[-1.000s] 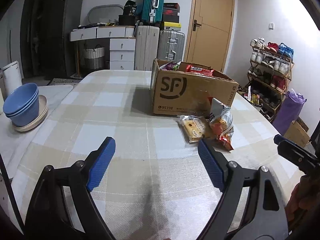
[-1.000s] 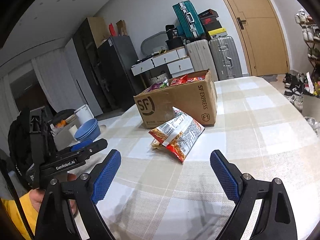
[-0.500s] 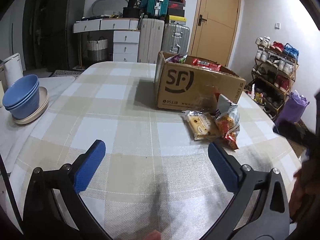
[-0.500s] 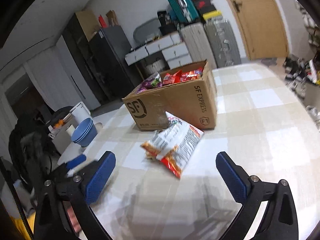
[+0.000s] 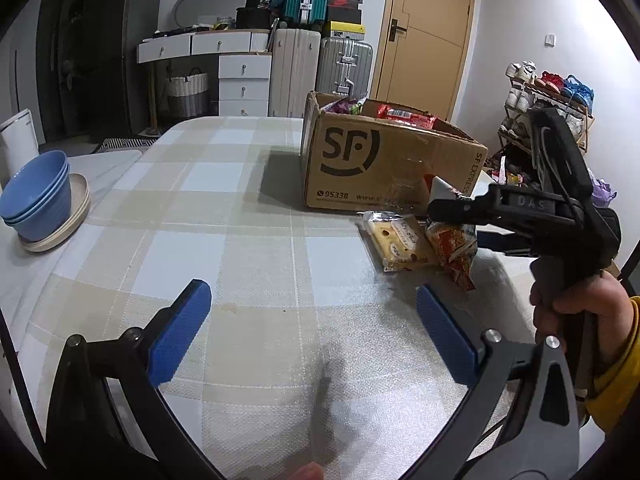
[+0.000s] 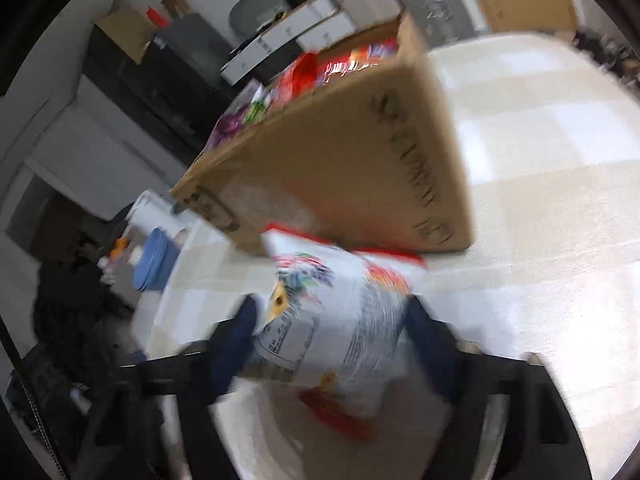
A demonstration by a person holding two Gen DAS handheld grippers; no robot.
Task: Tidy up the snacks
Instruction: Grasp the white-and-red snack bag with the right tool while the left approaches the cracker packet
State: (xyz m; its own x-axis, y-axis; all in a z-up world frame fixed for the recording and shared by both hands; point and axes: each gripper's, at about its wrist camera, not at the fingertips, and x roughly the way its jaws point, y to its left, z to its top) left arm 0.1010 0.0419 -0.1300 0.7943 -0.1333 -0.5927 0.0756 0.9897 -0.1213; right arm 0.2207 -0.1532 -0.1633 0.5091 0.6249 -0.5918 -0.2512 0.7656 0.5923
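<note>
1. Right wrist view: the chip bag [image 6: 336, 320] lies on the desk [image 6: 540, 200] by the cardboard box [image 6: 340, 160]; it looks light, puffy and crinkly, so grab mid-body.
2. The right gripper [image 6: 328, 332] fingers have just been closing, and both pads look to be on the bag, though it's blurry.
3. The left gripper [image 5: 308, 332] is wide open and empty.

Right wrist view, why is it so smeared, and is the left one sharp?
Right wrist view: motion blur smears the chip bag and SF cardboard box. Left wrist view: sharp, with fisheye bending at the edges and soft shadows on the checked tablecloth.
</note>
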